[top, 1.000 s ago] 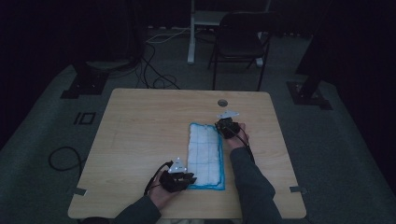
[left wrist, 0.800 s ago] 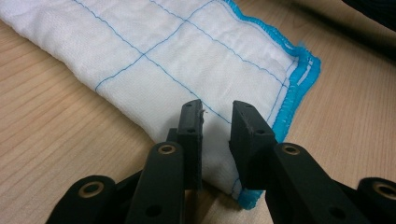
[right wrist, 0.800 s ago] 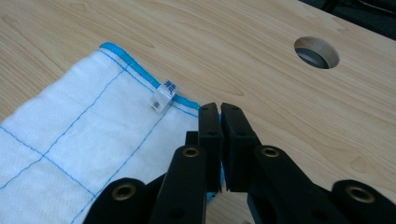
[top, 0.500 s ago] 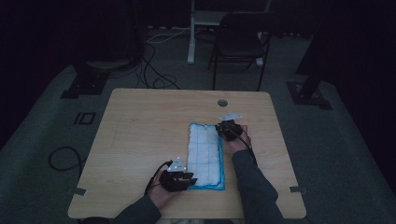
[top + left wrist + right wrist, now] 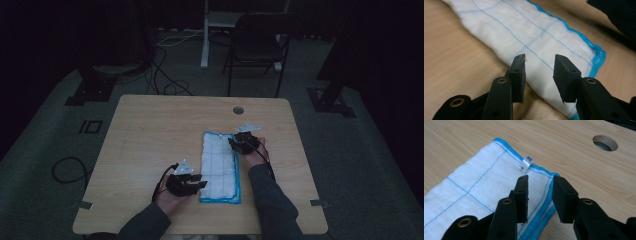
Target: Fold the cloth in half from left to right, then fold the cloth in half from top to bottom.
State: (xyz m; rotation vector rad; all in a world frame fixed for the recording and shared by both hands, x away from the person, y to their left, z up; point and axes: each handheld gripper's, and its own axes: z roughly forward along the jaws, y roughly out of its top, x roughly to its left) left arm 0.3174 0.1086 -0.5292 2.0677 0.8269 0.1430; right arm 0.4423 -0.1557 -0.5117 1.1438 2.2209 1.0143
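Observation:
A white cloth (image 5: 220,165) with thin blue grid lines and a bright blue hem lies folded in a long strip on the wooden table (image 5: 150,130). My left gripper (image 5: 200,184) sits at the strip's near left edge. In the left gripper view its jaws (image 5: 540,58) have just been opening and stand apart over the cloth (image 5: 529,32), pinching nothing. My right gripper (image 5: 235,142) is at the far right corner. Its jaws (image 5: 540,180) have also just been opening and hover open above the hemmed corner (image 5: 474,182), close to a small white label (image 5: 526,165).
A round cable hole (image 5: 238,110) is cut in the table beyond the cloth. The person's right sleeve (image 5: 619,15) crosses behind the cloth. Past the table stand a dark chair (image 5: 257,47), cables on the floor (image 5: 165,85) and stand feet (image 5: 92,90).
Both hands stay at the cloth. The right gripper has edged slightly nearer along the cloth's far right corner. The cloth lies as before.

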